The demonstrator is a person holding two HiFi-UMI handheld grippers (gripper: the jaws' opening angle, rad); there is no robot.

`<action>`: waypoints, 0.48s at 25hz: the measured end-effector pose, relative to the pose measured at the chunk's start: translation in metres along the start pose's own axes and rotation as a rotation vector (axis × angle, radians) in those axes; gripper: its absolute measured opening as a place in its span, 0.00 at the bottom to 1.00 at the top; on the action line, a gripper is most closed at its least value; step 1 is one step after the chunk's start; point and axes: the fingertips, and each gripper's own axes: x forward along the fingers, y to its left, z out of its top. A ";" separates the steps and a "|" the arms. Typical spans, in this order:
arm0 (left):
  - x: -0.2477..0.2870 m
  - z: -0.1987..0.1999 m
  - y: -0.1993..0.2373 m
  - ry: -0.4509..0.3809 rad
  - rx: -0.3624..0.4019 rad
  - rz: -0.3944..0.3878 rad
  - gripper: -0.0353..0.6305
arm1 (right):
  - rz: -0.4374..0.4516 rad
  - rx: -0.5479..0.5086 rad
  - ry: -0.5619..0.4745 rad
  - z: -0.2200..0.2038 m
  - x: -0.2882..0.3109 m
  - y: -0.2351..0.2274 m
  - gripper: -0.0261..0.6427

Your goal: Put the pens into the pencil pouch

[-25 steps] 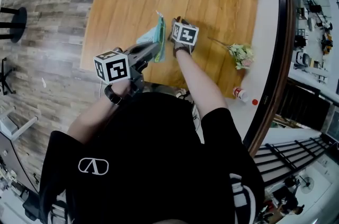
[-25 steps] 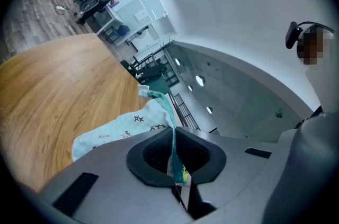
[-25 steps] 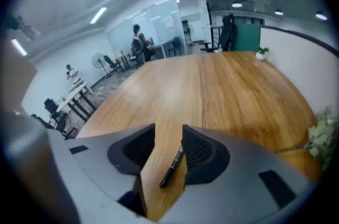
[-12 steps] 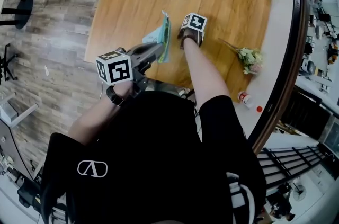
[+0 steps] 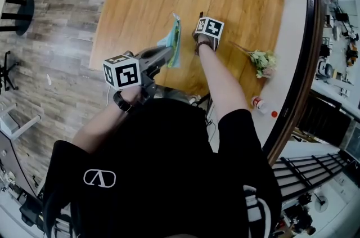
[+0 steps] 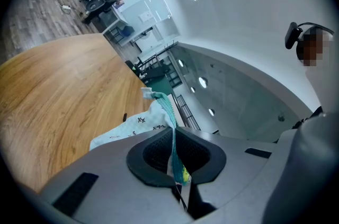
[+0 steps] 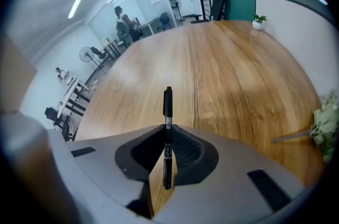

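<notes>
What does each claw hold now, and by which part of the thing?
The left claw is shut on the pencil pouch, by its teal zipper edge. The right claw is closing on a black pen, along its lower half.

The person wears a black short-sleeved T-shirt (image 5: 169,175) with a white outlined oval logo (image 5: 99,177) on the left shoulder and white stripes (image 5: 256,204) low on the right. A dark band (image 5: 119,102) circles the left wrist. The left tongs (image 5: 169,52) have a grey moulded shell, black ribbed pads (image 6: 152,153) and a white cube (image 5: 121,71) printed with black square markers.
</notes>
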 end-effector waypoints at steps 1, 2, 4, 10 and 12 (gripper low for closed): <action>0.001 0.000 -0.002 0.002 0.004 -0.007 0.08 | 0.013 -0.019 -0.054 0.014 -0.014 0.005 0.10; 0.001 0.001 -0.003 0.003 0.007 -0.013 0.08 | 0.027 -0.042 -0.115 0.029 -0.030 0.012 0.10; 0.001 0.002 -0.008 0.002 0.013 -0.027 0.08 | 0.056 -0.094 -0.249 0.058 -0.070 0.027 0.10; 0.012 0.008 -0.027 0.012 0.036 -0.073 0.08 | 0.121 -0.252 -0.666 0.116 -0.219 0.063 0.10; 0.016 0.010 -0.033 0.017 0.048 -0.088 0.08 | 0.132 -0.287 -0.799 0.124 -0.271 0.071 0.10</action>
